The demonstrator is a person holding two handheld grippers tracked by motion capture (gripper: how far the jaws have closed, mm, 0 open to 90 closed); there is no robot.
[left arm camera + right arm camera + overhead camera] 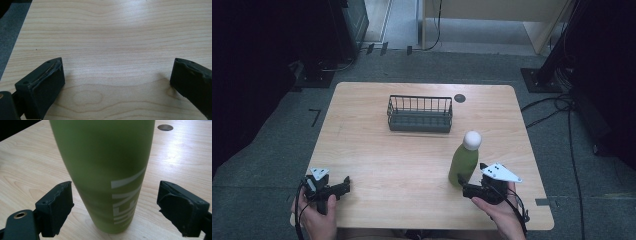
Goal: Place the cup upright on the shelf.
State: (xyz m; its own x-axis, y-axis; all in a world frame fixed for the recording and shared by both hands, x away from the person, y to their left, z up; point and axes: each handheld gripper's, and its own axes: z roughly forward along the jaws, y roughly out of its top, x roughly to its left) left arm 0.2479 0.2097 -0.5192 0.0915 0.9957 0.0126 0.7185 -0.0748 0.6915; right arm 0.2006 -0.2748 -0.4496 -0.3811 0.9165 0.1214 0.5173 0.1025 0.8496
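Note:
A green bottle [463, 164] with a white cap stands upright on the wooden table [382, 160], right of the middle. In the right gripper view the bottle [105, 165] rises between the two black jaws, with a gap on each side and white lettering facing me. My right gripper [466, 189] [115, 188] sits low at the bottle's base, open, its pads off the bottle. My left gripper [343, 186] [117, 63] rests at the front left of the table, open wide over bare wood.
A dark wire basket [419, 122] stands at the back middle of the table, with nothing seen in it. A round cable hole [460, 98] [165, 127] lies behind and to its right. Cables and stands crowd the floor around the table.

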